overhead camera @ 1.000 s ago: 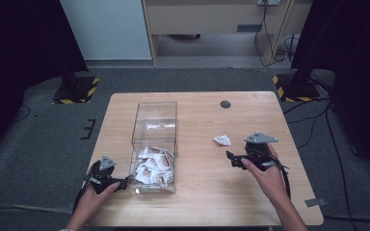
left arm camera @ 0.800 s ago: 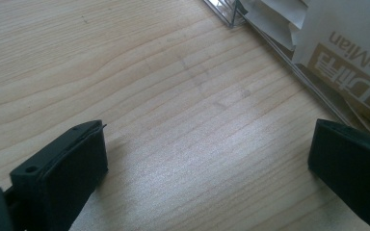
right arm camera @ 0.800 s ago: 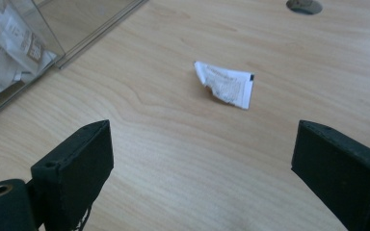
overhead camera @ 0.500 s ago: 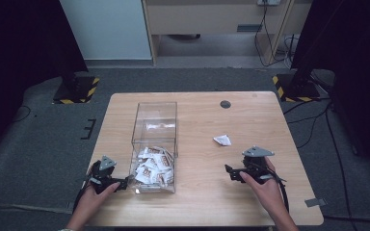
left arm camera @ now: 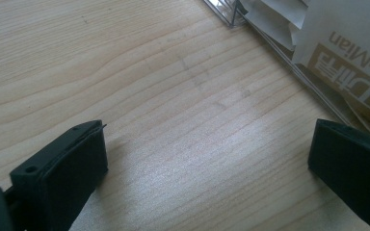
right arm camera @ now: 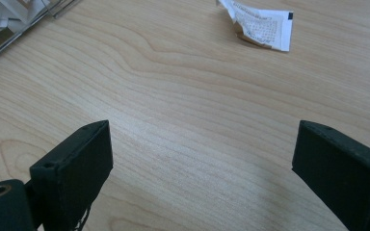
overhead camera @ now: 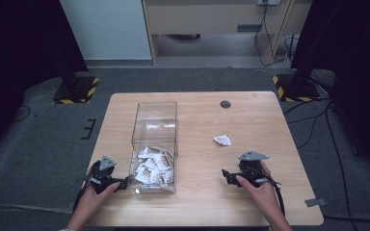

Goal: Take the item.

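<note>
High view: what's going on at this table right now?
A person holds a two-jaw gripper in each hand, both low over the wooden table, jaws open and empty. The left gripper sits beside the clear plastic box of small white packets. The right gripper points toward one loose packet lying on the table, apart from it. Nothing is being gripped.

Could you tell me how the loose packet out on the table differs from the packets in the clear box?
The loose packet lies alone on the bare table, right of the clear box; the packets in the box are heaped together at its near end. The loose packet looks crumpled and folded; the boxed ones lie mostly flatter, overlapping. Both are small white sachets with brown printing.
</note>
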{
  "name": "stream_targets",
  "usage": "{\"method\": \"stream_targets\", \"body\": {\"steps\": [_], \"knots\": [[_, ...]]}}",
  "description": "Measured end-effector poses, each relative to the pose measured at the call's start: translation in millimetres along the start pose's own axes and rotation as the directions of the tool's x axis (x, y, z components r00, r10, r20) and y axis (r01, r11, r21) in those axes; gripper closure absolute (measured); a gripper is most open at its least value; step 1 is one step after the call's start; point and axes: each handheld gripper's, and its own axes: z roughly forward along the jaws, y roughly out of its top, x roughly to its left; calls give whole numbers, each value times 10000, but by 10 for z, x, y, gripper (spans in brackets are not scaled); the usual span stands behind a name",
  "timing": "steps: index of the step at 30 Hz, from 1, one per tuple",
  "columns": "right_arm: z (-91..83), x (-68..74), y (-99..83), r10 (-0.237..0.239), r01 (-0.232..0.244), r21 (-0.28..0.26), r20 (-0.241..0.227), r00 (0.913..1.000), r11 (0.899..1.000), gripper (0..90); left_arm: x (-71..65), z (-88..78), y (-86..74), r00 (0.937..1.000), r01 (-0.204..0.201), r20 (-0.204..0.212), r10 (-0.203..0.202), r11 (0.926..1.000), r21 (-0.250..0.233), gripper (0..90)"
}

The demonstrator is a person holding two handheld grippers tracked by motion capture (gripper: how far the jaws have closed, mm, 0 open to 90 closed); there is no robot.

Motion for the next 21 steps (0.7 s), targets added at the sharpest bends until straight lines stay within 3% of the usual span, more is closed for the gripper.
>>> {"method": "stream_targets", "body": {"steps": [15, 19, 21], "knots": [[127, 35, -77, -112, 109, 532, 51, 9999, 9985, 57, 0, 0, 0, 10000, 2, 0, -2, 10000, -2, 0], [154, 49, -82, -233, 221, 481, 237, 9994, 9986, 45, 0, 0, 0, 10000, 0, 1, 0, 10000, 0, 0], [177, 90, -95, -580, 550, 523, 574, 9967, 9971, 30, 0, 0, 0, 10000, 0, 2, 0, 10000, 1, 0]]}}
